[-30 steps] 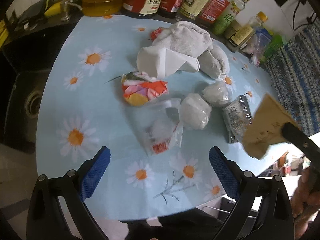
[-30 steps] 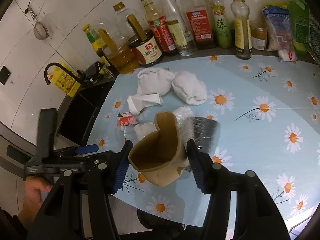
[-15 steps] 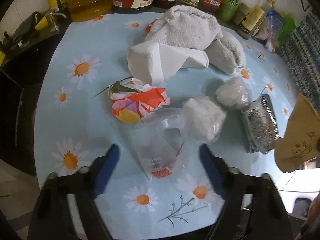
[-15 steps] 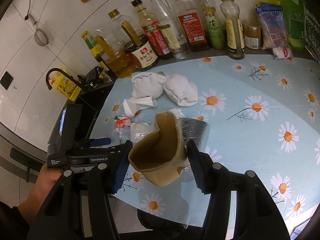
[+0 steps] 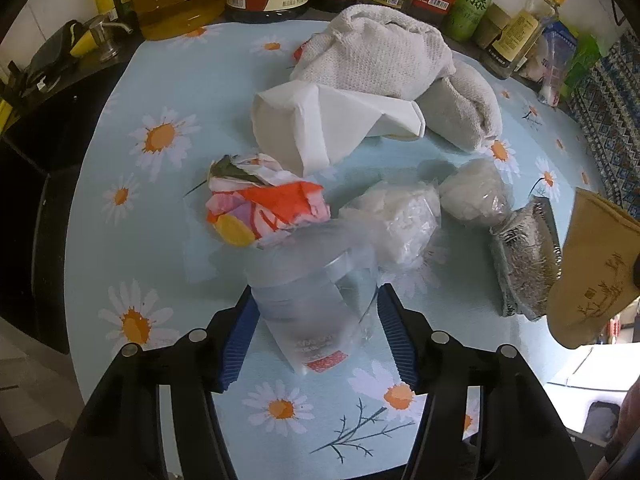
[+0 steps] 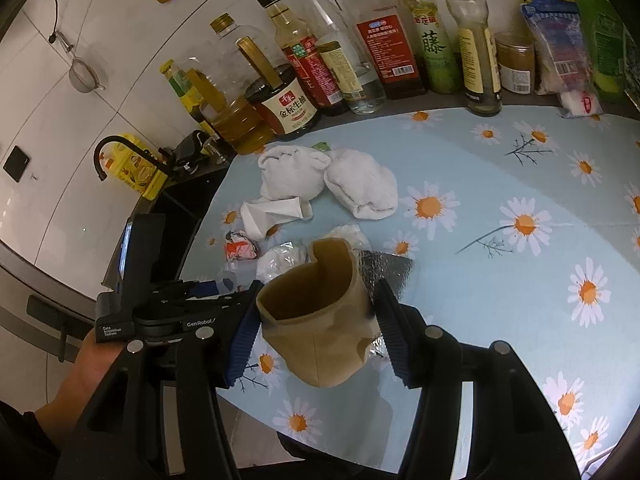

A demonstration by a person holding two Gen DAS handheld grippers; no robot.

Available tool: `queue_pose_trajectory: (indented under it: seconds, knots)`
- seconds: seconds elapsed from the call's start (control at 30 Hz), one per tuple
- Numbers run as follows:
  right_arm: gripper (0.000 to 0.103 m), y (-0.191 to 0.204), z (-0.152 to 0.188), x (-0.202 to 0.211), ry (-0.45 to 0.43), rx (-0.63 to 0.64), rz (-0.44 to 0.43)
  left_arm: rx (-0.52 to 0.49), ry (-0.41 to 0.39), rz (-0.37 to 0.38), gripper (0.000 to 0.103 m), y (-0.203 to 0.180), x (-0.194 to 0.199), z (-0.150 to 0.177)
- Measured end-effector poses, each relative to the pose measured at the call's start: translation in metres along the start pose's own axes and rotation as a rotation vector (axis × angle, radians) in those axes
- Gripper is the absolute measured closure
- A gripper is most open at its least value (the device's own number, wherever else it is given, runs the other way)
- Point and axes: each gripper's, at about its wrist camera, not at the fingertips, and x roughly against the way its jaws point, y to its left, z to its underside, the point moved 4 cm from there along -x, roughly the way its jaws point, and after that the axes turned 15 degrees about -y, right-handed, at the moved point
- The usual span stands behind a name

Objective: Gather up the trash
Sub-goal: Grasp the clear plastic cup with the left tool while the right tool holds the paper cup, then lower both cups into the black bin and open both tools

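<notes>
A row of sauce and oil bottles (image 6: 360,52) is standing along a white tiled wall at the back of a tabletop (image 6: 520,280) covered in a pale blue cloth printed with daisies. Trash is lying scattered toward the near left part of that tabletop.

The left gripper (image 5: 312,320) is pointing steeply down at the cloth, and its blue-padded fingers (image 5: 236,344) are closing on either side of a clear plastic bag (image 5: 308,296) with a red mark at its lower end. The bag is lying between the fingers; the pads look right up against its sides, but whether they are already pressing it I cannot tell for certain. Just beyond the bag, a crumpled orange and pink wrapper (image 5: 268,204) is resting on the cloth, touching the bag's far edge. To its right, two balls of crumpled clear plastic (image 5: 396,216) are sitting side by side, and a silver foil pouch (image 5: 524,256) is lying beside them. Farther back, a folded white paper (image 5: 320,124) is leaning against two bunched white towels (image 5: 384,56).

The right gripper (image 6: 316,328) is holding a brown paper cup (image 6: 316,312), squashed and torn at the rim, its fingers (image 6: 244,336) clamping the cup's sides above the tabletop's near edge. A person's hand (image 6: 92,364) is gripping the left gripper's handle at the lower left of the right wrist view.
</notes>
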Motion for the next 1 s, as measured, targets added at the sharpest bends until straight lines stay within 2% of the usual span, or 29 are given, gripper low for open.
queue_pose_trajectory:
  seconds: [0.27,0.6,1.0]
  knots:
    - [0.047,0.016,0.005,-0.004,0.013,0.043,-0.011,0.023,-0.022,0.032,0.045,0.003,0.019,0.012]
    - [0.048,0.056,0.020,0.007,0.010,0.094,-0.035,0.052,-0.078,0.078,0.045,0.014,0.058,0.033]
    - [0.048,0.097,0.058,0.017,0.038,0.118,-0.055,0.078,-0.117,0.114,0.045,0.028,0.093,0.068]
